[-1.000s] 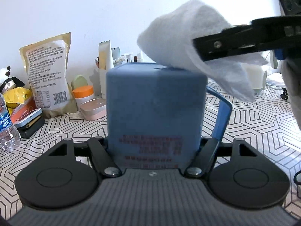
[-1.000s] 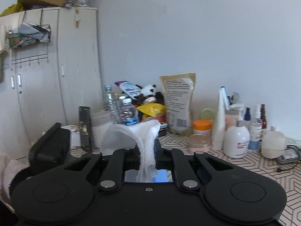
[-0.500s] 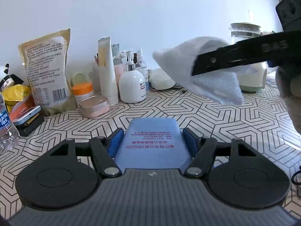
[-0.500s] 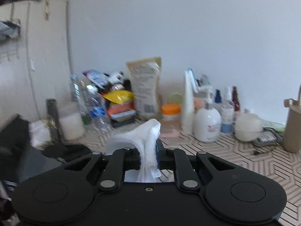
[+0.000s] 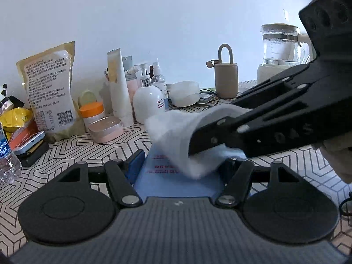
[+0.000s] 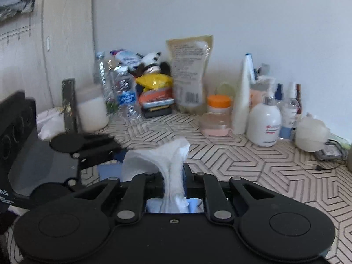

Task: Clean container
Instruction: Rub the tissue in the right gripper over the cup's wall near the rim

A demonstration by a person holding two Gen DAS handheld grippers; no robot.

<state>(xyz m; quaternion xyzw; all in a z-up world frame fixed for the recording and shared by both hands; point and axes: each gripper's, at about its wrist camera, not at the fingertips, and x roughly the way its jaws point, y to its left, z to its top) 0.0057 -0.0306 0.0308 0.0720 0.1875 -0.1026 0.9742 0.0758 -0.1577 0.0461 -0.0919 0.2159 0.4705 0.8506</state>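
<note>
My left gripper is shut on a blue container with red print, held low and flat over the patterned table. My right gripper is shut on a white wipe. In the left wrist view the right gripper comes in from the right and presses the wipe onto the container's top face. A little of the blue container shows under the wipe in the right wrist view. The left gripper's body is at the left there.
The back of the table is crowded: a tan pouch, an orange-lidded jar, a pink tin, a white pump bottle, a beige flask, a glass kettle, a water bottle. A cupboard stands left.
The container has been tipped from upright to lying flat and low in my left gripper. My right gripper has come down and brought the wipe onto its top face.
</note>
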